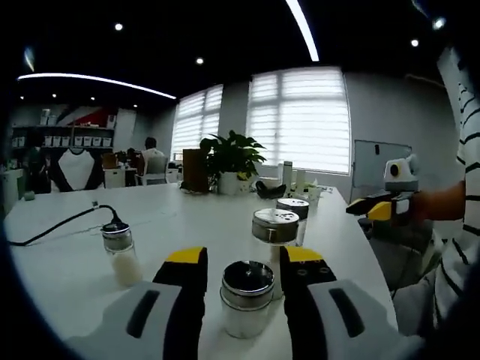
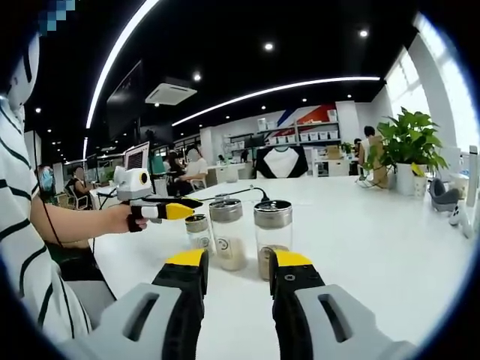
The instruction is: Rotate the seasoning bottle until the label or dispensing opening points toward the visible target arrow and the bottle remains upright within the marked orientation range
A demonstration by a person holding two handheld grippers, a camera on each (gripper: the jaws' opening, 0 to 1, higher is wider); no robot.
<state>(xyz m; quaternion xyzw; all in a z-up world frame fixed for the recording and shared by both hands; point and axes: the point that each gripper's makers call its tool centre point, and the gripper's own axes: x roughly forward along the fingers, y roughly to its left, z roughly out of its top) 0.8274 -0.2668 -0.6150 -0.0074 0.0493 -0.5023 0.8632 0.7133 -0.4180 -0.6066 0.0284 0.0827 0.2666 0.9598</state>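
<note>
In the left gripper view, a small white-filled shaker (image 1: 120, 253) stands on the white table (image 1: 60, 247) beside a black cable (image 1: 64, 223). Right of it, the left hand-held gripper (image 1: 245, 274) has its jaws apart around an upright, metal-lidded seasoning bottle (image 1: 246, 297), not visibly touching it. In the right gripper view, the right hand-held gripper (image 2: 237, 268) is parted and empty, near three upright bottles (image 2: 229, 234).

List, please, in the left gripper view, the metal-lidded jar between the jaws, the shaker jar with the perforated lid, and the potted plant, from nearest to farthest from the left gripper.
1. Metal-lidded jar, standing between the open jaws of the left gripper.
2. Shaker jar, just beyond, slightly right.
3. Potted plant, at the table's far end, before the windows.
</note>
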